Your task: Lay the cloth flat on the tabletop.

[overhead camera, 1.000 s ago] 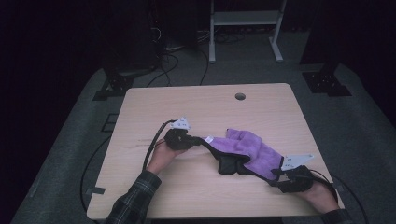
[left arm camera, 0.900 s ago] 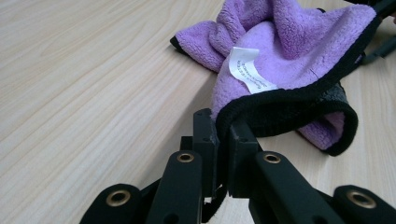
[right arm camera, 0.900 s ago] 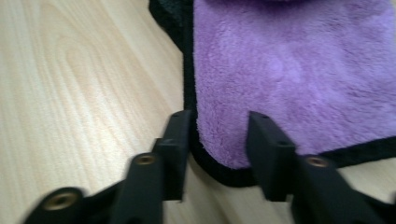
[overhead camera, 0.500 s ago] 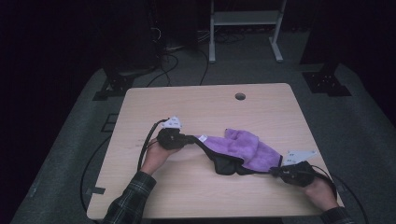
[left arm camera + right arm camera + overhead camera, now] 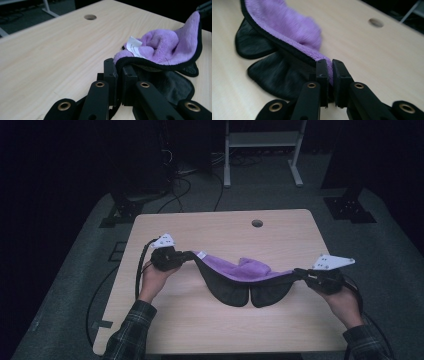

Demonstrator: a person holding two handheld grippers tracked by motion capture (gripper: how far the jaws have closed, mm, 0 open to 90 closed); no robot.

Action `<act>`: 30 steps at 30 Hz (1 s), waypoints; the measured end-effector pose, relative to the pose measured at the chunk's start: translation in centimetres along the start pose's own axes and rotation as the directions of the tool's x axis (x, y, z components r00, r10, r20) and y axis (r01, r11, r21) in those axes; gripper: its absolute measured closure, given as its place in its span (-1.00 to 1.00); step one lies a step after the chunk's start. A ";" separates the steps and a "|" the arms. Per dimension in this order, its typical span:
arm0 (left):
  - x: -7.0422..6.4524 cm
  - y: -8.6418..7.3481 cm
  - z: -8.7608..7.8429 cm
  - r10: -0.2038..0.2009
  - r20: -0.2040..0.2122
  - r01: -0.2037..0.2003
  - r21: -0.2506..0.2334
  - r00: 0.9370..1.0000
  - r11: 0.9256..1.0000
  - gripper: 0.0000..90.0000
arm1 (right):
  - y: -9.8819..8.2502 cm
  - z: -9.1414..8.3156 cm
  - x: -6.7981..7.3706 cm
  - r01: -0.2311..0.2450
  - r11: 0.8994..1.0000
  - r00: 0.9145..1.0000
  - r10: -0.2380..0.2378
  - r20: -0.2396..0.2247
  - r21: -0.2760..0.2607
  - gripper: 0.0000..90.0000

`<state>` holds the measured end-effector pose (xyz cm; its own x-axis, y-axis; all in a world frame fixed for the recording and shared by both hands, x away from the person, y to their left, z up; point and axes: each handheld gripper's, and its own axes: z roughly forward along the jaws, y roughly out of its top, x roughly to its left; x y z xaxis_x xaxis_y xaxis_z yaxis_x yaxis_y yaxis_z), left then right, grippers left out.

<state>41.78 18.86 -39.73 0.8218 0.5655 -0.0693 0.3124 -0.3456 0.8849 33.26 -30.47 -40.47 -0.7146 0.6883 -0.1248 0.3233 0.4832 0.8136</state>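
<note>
— What's different from a second ago?

— My right claw (image 5: 300,274) has just been closing, and now its jaws pinch the black-trimmed edge of the purple cloth (image 5: 240,272). A moment back that cloth lay bunched on the counter (image 5: 220,227) between my two claws; now both hands are higher and farther apart, and it hangs strung between them.

— And the left claw (image 5: 189,256)?

— Clamped on the opposite corner, right by the white tag (image 5: 133,46). The purple pile faces up, the dark backing sags below my claws and its lowest folds seem to brush the counter.

— So where does that leave the job?

— I judge both corners are secured, so the cloth is ready to be spread flat or folded.
</note>
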 end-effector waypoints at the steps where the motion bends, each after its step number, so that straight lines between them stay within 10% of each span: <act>1: 0.2 0.3 -0.3 0.006 -0.008 -0.006 -0.005 1.000 1.000 0.89 | 0.3 0.0 -0.2 -0.004 1.000 1.000 0.004 0.010 -0.008 0.86; 30: 4.8 10.0 -4.5 0.002 -0.195 -0.041 -0.197 0.981 0.980 0.90 | 13.8 0.0 -7.6 0.016 0.976 0.972 0.037 0.233 -0.218 0.86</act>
<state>46.67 21.48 -29.14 0.7135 0.7003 0.0235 0.1788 -0.2143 0.9603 43.12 -29.02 -28.32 -0.5383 0.8125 -0.2238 0.1689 0.3641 0.9159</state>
